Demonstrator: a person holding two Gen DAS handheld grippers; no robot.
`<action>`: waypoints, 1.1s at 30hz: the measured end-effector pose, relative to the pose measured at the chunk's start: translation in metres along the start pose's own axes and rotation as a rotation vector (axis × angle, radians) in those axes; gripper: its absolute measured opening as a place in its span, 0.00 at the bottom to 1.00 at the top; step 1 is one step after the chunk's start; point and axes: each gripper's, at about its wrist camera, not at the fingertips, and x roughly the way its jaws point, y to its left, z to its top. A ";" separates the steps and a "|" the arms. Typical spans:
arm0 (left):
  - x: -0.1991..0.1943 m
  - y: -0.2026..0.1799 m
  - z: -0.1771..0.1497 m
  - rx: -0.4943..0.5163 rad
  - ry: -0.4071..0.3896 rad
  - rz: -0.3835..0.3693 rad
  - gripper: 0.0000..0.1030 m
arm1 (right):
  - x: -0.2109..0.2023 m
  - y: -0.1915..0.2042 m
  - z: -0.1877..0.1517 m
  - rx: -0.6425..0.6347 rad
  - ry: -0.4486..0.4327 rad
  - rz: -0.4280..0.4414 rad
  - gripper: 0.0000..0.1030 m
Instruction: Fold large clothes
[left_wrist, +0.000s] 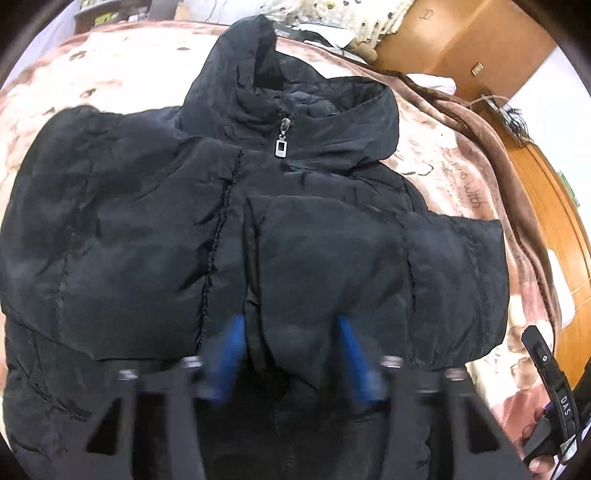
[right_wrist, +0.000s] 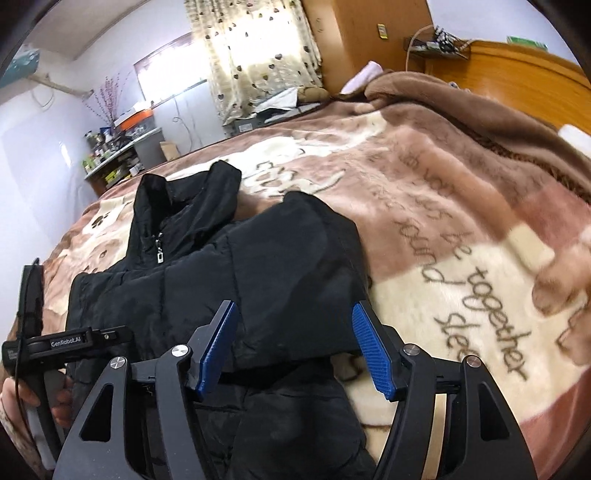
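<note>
A black puffer jacket (left_wrist: 147, 221) lies front up on the bed, zipped, with its silver zipper pull (left_wrist: 280, 147) below the raised collar. One sleeve is folded across the chest. In the left wrist view my left gripper (left_wrist: 290, 319) has its blue pads (left_wrist: 232, 350) on either side of a bulge of that sleeve fabric, which fills the gap. In the right wrist view my right gripper (right_wrist: 295, 306) stands open just above the jacket (right_wrist: 258, 266), near its right edge, with nothing pinched. A hand holds the left gripper's body (right_wrist: 74, 343) at the left edge.
A plush beige and brown blanket (right_wrist: 443, 221) with lettering covers the bed. A brown blanket (right_wrist: 461, 103) is bunched against the wooden headboard (right_wrist: 517, 62). A cluttered shelf (right_wrist: 110, 147), a curtained window (right_wrist: 258, 48) and a wardrobe (right_wrist: 369, 37) stand beyond the bed.
</note>
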 end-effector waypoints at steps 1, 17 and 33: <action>-0.001 -0.002 0.000 0.014 -0.007 0.012 0.28 | 0.002 0.001 -0.002 0.003 0.010 -0.001 0.63; -0.105 0.008 0.023 0.082 -0.237 -0.055 0.07 | -0.008 0.017 0.007 -0.025 -0.009 -0.001 0.63; -0.077 0.095 0.020 -0.015 -0.198 0.113 0.07 | 0.039 0.068 0.012 -0.128 0.059 0.007 0.63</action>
